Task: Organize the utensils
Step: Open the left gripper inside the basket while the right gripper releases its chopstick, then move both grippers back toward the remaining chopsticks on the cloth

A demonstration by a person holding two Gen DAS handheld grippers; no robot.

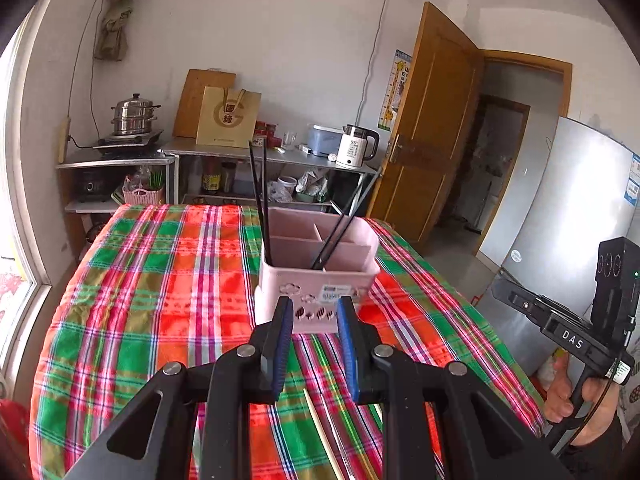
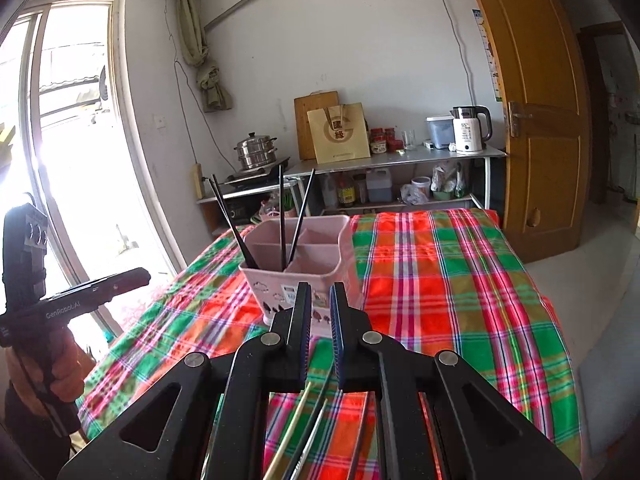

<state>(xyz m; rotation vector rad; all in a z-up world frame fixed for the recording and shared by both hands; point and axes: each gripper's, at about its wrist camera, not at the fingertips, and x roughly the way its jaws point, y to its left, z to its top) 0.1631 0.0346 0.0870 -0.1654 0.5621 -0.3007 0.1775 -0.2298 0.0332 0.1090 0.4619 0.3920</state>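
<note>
A pink utensil caddy (image 1: 318, 276) with compartments stands on the plaid tablecloth, holding several black chopsticks (image 1: 260, 200) that lean out of it. It also shows in the right wrist view (image 2: 300, 260) with its chopsticks (image 2: 282, 216). My left gripper (image 1: 314, 308) is open and empty, just in front of the caddy. My right gripper (image 2: 320, 294) is open with a narrow gap, empty, also near the caddy's front. Pale chopsticks (image 1: 324, 436) and other thin utensils (image 2: 308, 428) lie on the cloth below both grippers.
The table (image 2: 460, 288) is covered in red, green and white plaid. Behind it stand metal shelves with a steamer pot (image 1: 134, 116), paper bag (image 1: 228, 118) and kettle (image 1: 356, 146). A wooden door (image 2: 532, 112) is at the right, a window (image 2: 68, 140) at the left.
</note>
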